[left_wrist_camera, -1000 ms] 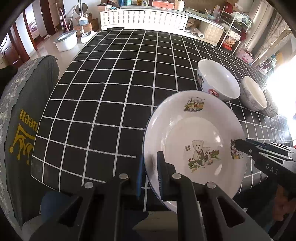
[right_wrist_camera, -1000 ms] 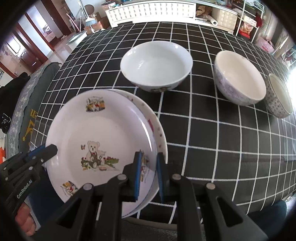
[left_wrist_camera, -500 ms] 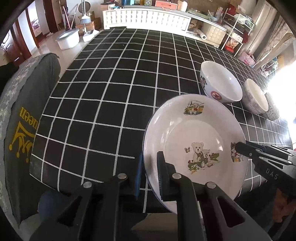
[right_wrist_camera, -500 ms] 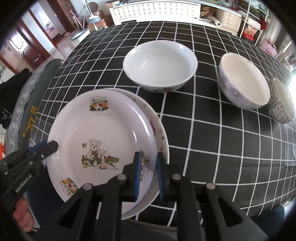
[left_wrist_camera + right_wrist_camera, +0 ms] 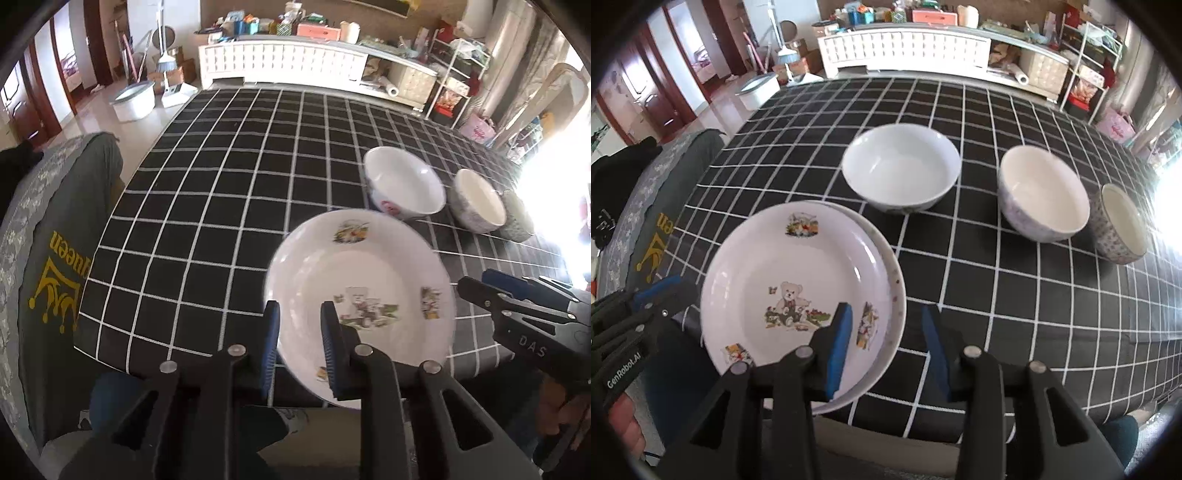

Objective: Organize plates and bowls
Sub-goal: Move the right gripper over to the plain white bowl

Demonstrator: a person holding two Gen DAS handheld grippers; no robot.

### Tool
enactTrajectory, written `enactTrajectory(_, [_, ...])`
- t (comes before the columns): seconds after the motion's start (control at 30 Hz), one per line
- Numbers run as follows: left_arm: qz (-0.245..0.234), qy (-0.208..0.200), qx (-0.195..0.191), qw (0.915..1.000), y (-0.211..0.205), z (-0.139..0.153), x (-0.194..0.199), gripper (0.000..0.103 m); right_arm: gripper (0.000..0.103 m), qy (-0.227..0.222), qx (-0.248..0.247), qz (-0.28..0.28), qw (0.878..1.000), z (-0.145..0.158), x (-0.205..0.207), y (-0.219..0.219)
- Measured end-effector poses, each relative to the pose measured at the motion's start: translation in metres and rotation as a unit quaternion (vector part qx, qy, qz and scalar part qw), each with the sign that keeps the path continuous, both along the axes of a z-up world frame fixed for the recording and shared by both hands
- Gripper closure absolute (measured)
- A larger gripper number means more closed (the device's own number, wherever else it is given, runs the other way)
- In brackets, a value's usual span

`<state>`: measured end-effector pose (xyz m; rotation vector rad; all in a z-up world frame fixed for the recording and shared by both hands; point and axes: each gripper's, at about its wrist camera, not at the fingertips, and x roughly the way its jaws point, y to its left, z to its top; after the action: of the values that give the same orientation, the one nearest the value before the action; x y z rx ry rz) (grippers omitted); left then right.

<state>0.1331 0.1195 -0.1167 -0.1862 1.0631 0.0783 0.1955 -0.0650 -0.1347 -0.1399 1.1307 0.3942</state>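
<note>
A white plate with a teddy-bear print [image 5: 783, 280] lies on a second plate with a speckled rim [image 5: 895, 291], near the front edge of the black checked table [image 5: 997, 295]. My right gripper [image 5: 888, 339] is opening; the plates' right rim lies between its fingers, untouched by the pads. My left gripper [image 5: 299, 347] is opening too, with the bear plate's [image 5: 362, 295] left rim loose in the gap. Each gripper shows in the other's view: right gripper [image 5: 480, 284], left gripper [image 5: 657, 291]. Behind stand a white bowl [image 5: 901, 166], a patterned bowl [image 5: 1043, 192] and a small bowl [image 5: 1123, 221].
A chair with a grey cover and a yellow crown print [image 5: 55, 277] stands at the table's left front corner. The left half of the table [image 5: 207, 206] carries nothing. A white tub [image 5: 135, 99] sits on the floor beyond, and a white cabinet [image 5: 284, 66] lines the far wall.
Both grippers' jaws have parted from the bear plate's rim and both have drawn up and back. The plate stays on the lower plate.
</note>
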Motion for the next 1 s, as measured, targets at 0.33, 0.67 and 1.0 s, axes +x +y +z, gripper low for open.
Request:
enactTrajectory(0.33, [-0.033,-0.024,-0.006,0.9992,-0.037,0.025,-0.010,0.079,0.058,-0.016,0.033,-0.011,0.999,0.030,-0.019,-0.019])
enactTrajectory(0.67, [-0.052,-0.047,-0.005,0.9976,-0.062,0.055,-0.010,0.078,0.058,-0.028,0.063,-0.012,0.998,0.054,-0.024,-0.040])
enactTrajectory(1.0, [-0.065,-0.050,-0.013,0.9965,-0.078,0.080,0.012,0.074,0.058,-0.037,0.083,-0.002,0.996,0.082,-0.006,-0.052])
